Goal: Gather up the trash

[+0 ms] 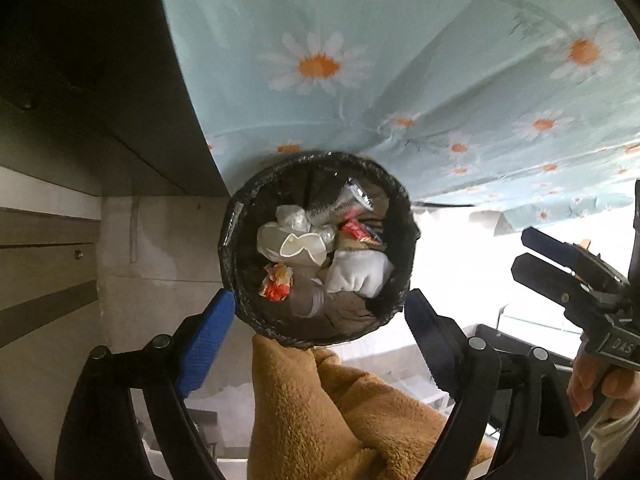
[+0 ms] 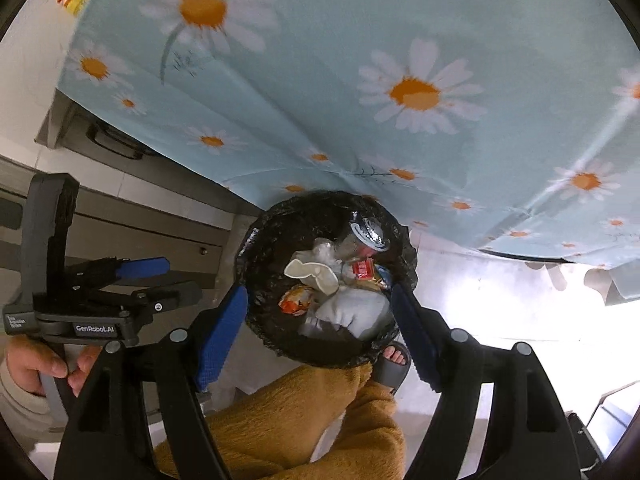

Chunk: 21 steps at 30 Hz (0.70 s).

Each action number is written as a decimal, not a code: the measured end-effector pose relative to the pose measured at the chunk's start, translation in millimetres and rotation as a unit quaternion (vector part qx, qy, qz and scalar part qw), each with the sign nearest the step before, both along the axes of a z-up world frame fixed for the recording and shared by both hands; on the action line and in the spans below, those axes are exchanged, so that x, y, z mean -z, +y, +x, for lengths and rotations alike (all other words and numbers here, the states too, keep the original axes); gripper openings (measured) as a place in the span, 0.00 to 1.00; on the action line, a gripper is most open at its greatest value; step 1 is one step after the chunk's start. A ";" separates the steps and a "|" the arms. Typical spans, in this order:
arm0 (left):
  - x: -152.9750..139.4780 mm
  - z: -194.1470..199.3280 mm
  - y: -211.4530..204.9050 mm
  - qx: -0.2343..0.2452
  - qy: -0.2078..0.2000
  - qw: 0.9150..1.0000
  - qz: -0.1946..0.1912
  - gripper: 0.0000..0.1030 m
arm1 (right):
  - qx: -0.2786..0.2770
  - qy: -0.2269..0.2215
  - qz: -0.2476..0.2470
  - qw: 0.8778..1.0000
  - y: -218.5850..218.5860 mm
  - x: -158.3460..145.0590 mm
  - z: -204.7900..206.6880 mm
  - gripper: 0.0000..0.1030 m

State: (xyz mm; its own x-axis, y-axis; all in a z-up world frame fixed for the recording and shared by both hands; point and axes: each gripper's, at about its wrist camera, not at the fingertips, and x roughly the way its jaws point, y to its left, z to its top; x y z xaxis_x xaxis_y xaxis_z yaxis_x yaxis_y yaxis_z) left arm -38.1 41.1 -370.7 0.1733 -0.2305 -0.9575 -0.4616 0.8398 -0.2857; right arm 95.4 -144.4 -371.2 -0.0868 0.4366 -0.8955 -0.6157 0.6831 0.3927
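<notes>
A round bin with a black liner [image 1: 232, 240] [image 2: 256, 240] stands on the floor beside the table, straight below both grippers. Inside lie a crushed white paper cup [image 1: 296, 246] [image 2: 312, 272], a white crumpled cloth or tissue [image 1: 356, 276] [image 2: 352, 308], an orange-red wrapper [image 1: 276, 282] [image 2: 296, 300], a red packet [image 1: 356, 230] [image 2: 362, 269] and a clear plastic bottle [image 2: 360, 236]. My left gripper [image 1: 318, 320] [image 2: 180, 278] hangs open above the bin with nothing between its blue pads. My right gripper [image 2: 320, 308] [image 1: 528, 254] is also open and empty, just to the right of the left one.
A table under a light blue daisy cloth [image 1: 400, 80] [image 2: 360, 80] overhangs the bin's far side. A person's brown fleece leg [image 1: 340, 412] [image 2: 300, 420] and a foot in a grey slipper [image 2: 394, 362] are at the bin's near side. Grey drawers [image 1: 44, 264] stand at the left.
</notes>
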 end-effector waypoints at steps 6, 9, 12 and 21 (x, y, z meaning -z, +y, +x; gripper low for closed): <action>-42.2 -9.7 -4.6 -0.007 -0.029 0.999 0.025 0.82 | 0.018 -0.036 0.027 0.999 -16.1 -48.8 -8.1 0.77; -63.5 -14.4 -8.6 -0.013 -0.044 0.999 0.022 0.87 | 0.030 -0.056 0.038 0.997 -26.2 -74.5 -10.8 0.79; -91.9 -16.4 -15.3 -0.013 -0.071 0.997 0.025 0.90 | 0.042 -0.075 0.052 0.995 -37.9 -101.3 -12.8 0.87; -183.9 -17.6 -41.7 -0.007 -0.141 0.984 0.107 0.93 | 0.064 -0.141 0.086 0.984 -74.3 -191.0 -21.1 0.95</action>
